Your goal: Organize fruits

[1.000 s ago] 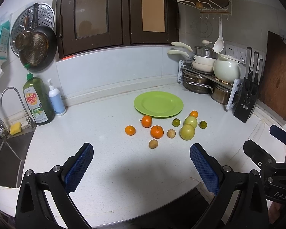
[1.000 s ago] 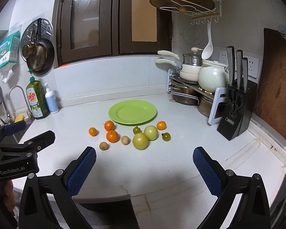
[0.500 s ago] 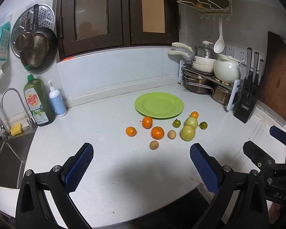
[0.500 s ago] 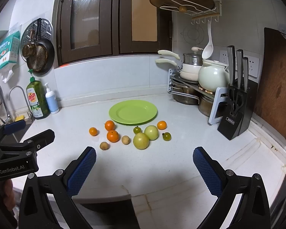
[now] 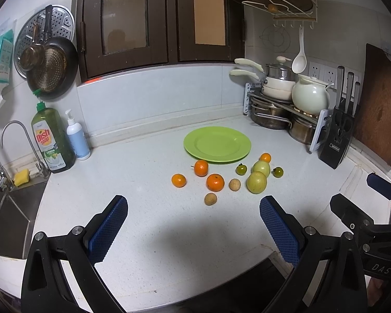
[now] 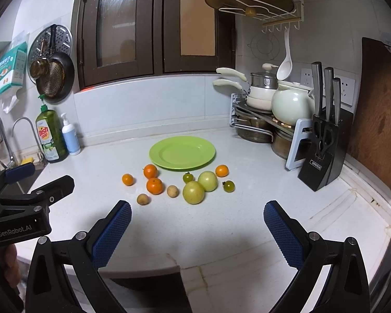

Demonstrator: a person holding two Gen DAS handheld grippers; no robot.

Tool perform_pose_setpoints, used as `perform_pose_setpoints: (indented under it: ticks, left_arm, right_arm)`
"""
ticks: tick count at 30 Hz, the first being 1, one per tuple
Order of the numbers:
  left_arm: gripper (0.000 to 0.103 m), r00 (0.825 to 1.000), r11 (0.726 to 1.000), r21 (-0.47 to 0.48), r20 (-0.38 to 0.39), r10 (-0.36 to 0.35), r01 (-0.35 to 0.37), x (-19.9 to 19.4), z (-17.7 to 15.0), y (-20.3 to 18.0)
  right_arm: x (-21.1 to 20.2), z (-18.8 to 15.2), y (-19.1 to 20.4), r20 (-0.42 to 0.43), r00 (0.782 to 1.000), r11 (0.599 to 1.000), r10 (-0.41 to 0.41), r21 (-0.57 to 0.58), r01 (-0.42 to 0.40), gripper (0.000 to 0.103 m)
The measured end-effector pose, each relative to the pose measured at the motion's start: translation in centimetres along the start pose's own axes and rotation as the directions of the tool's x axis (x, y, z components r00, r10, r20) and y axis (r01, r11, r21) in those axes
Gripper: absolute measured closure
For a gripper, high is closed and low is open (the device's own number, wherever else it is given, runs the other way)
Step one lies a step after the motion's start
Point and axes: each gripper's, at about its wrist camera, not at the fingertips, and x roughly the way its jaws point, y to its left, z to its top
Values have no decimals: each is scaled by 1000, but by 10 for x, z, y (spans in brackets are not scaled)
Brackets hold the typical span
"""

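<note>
An empty green plate [image 5: 217, 144] [image 6: 182, 152] lies on the white counter. In front of it lie loose fruits: several oranges, one at the middle [image 5: 215, 182] [image 6: 154, 185], two yellow-green apples, the nearer one [image 5: 256, 182] [image 6: 193, 192], two small dark green fruits and two small brown fruits, one nearest me [image 5: 210, 198] [image 6: 143, 199]. My left gripper [image 5: 193, 224] is open and empty, near the counter's front edge, short of the fruits. My right gripper [image 6: 196, 228] is open and empty, also short of them.
A sink [image 5: 2, 208] with tap is at the left, with a dish soap bottle [image 5: 50, 140] and a pump bottle [image 5: 77, 137] behind it. A pot rack [image 5: 281, 109] and a knife block [image 5: 338, 138] stand at the back right. A wooden board [image 6: 380, 114] leans at the right.
Both views have crept slightly forward toward the fruits. Nothing on the counter has moved and both grippers stay open.
</note>
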Motion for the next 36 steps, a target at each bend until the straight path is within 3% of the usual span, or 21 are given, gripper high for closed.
perform_pose_setpoints:
  ticks: [22,31,36]
  left_arm:
    - [0,1000,1000,17,-25,-12,13,36,4,10]
    - [0,996,993,86,-34,-81,84,77,1,16]
    - [8,986,982,114,-87,-139,149,111,1,19]
  right_arm:
    - [32,7,9,-46,999,1000,-6,-2,6,1]
    - [73,5,18,-91,996,1000,-12,-4,12,1]
    - [100,4,24,-130,991,999,-32,6,33,1]
